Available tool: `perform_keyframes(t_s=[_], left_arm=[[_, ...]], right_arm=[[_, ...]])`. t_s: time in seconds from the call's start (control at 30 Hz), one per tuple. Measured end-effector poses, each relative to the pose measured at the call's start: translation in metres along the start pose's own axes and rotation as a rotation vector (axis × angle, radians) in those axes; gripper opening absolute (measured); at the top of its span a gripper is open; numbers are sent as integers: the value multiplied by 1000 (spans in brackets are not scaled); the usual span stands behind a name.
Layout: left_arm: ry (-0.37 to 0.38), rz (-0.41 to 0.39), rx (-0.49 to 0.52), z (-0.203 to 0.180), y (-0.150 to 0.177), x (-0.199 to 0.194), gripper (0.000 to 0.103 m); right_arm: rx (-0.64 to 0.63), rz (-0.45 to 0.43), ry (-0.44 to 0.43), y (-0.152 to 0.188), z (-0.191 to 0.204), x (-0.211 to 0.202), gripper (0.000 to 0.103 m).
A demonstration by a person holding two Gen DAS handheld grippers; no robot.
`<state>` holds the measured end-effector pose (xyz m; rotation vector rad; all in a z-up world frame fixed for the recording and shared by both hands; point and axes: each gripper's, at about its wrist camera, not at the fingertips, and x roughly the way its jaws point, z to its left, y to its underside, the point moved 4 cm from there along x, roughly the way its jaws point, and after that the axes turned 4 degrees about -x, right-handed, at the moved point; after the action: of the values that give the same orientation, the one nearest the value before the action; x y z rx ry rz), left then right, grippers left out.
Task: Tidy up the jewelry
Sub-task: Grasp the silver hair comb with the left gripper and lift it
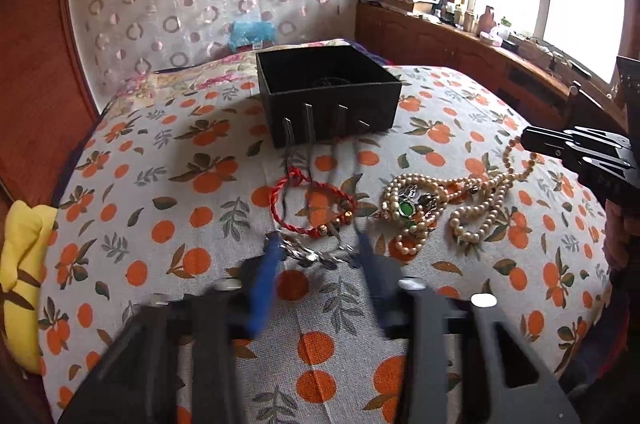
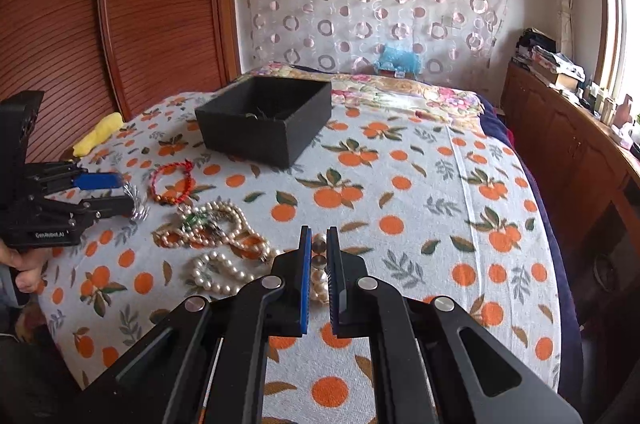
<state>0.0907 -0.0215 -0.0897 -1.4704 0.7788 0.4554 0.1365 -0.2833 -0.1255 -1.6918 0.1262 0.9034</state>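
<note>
On the bed: everything I'm sorting lies on the orange-print bedspread (image 2: 400, 184), and the black box (image 2: 264, 120) sits farther back, open-topped, I judge so pieces can be dropped straight in.

Left gripper (image 2: 127, 193): my left view is blurred, so I go by the right view. There the jaws are partly closed round a silver bracelet (image 2: 136, 202), which sticks out between the tips. It seems pinched, but I cannot say how firmly.

Right gripper (image 2: 319, 256): jaws pressed nearly together, with a few pearls showing in the narrow gap. It looks clamped on the pearl necklace (image 2: 224, 272), perhaps to hold the tangle still while the other side works.

Red cord bracelet (image 1: 312, 204): lying loose just beyond the silver bracelet, untouched.

Green pendant (image 1: 406, 210): buried in the pearl heap, apart from both tools.

Box contents: something dark lies inside, too small to name.

Risk: the silver links may snag the red cord when lifted.
</note>
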Motion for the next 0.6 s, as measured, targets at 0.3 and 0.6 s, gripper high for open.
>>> perform_keyframes(t_s=[0.3,0.6], left_arm=[[19,13,-21,8,-2,9,26],[33,-22,-49,8,-15,10,62]], right_arm=[[-13,0,-7,-4,5,1,8],[-9,15,-15,0,5,6,8]])
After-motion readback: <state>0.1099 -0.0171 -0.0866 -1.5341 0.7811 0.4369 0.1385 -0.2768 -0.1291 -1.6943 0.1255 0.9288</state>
